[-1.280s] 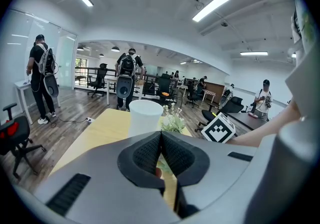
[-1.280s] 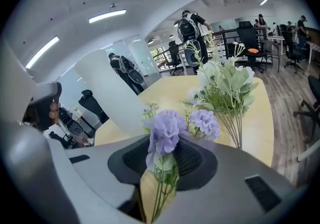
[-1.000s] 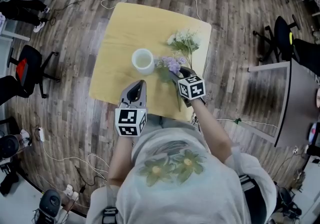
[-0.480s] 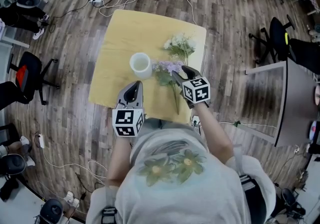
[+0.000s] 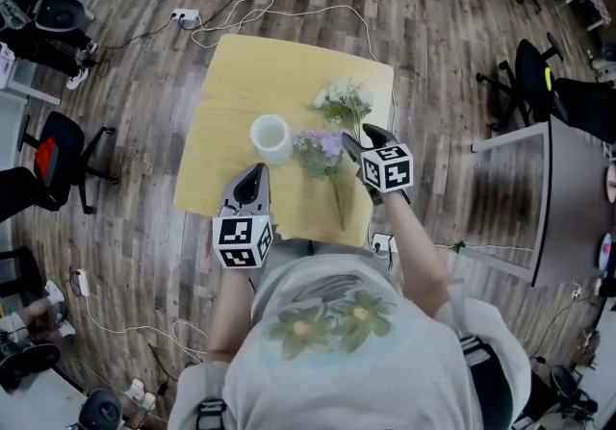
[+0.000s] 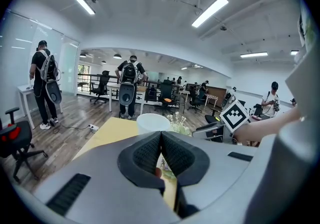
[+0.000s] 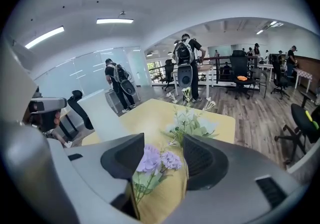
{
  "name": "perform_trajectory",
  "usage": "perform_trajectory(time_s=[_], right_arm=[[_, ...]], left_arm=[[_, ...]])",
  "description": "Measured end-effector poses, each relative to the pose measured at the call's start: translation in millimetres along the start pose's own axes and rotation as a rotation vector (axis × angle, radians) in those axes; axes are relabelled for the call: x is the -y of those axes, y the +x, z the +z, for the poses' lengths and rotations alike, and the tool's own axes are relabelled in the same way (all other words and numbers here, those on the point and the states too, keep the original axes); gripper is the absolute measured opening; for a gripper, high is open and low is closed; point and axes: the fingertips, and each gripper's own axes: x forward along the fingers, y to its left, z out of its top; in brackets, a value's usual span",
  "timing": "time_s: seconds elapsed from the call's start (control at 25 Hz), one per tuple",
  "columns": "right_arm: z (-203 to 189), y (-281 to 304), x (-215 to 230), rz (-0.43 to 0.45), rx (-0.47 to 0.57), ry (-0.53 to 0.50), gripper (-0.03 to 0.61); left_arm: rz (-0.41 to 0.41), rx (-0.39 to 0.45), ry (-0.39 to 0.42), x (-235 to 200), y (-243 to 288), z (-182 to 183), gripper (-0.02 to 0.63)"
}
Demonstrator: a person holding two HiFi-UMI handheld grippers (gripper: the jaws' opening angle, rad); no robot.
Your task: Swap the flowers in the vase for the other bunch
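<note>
Jaws of right gripper (image 5: pixel 356 141) just opened, lilac flowers (image 5: pixel 322 142) loose between them at vase's (image 5: pixel 270 138) three o'clock; left gripper's (image 5: pixel 253 174) together.

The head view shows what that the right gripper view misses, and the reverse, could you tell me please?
Only the head view: the left gripper and the purple bunch's whole stem lying on the table. Only the right gripper view: the right gripper with its jaws apart, just opened wider, the purple blooms showing in the gap ungripped, and people with backpacks behind. Both: the table, the white vase, the white bunch and the purple bunch.
</note>
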Motion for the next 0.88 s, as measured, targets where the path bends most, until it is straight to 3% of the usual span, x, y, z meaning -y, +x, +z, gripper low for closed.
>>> perform_trajectory(time_s=[0.48, 0.88], right_arm=[[24.7, 31.5, 52.5, -0.079, -0.040, 0.042, 0.249], [16.8, 72.6, 95.8, -0.148, -0.126, 0.096, 0.267]], left_arm=[[0.026, -0.026, -0.009, -14.0, 12.3, 2.5, 0.018], [0.041, -0.056, -0.031, -29.1, 37.7, 0.6, 0.018]])
